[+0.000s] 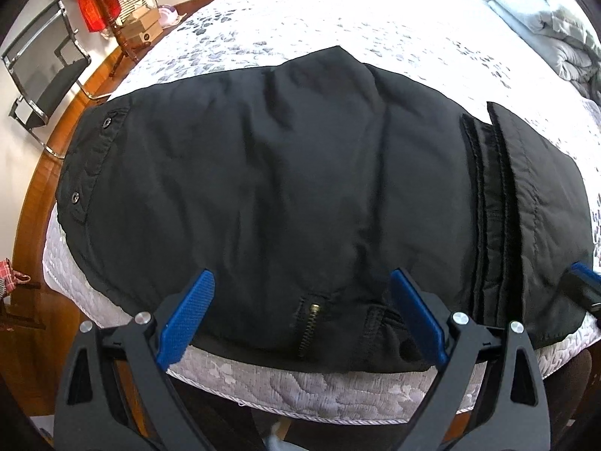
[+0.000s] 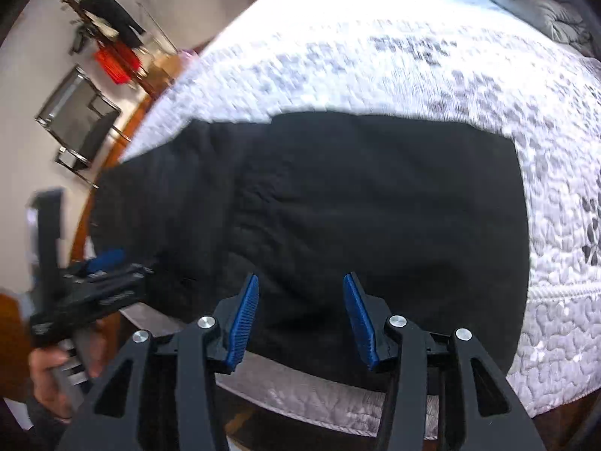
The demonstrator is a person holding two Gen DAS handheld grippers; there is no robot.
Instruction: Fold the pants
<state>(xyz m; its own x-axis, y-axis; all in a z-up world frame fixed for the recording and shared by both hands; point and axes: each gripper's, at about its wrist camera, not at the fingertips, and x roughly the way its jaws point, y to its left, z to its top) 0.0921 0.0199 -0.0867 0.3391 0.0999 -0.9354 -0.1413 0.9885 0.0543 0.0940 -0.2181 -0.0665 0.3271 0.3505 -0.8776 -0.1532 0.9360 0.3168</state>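
Note:
Black pants point(image 1: 285, 188) lie folded on the white quilted bed point(image 1: 338, 22), near its front edge. Their zipper point(image 1: 310, 325) and waistband face me, and a folded leg end point(image 1: 526, 203) lies over the right side. My left gripper point(image 1: 302, 282) is open and empty, hovering over the pants' front edge around the zipper. My right gripper point(image 2: 300, 285) is open and empty above the front edge of the pants point(image 2: 357, 206); that view is blurred. The left gripper point(image 2: 94, 285) also shows at the left of the right wrist view, and the right gripper's tip point(image 1: 584, 282) at the right edge of the left wrist view.
A grey duvet point(image 1: 544, 18) is bunched at the bed's far right. A wooden floor point(image 1: 45, 173), a black chrome chair point(image 1: 45, 71), a red bag point(image 1: 97, 3) and boxes point(image 1: 141, 26) stand left of the bed. The bed's quilted side point(image 1: 319, 387) drops off just below the grippers.

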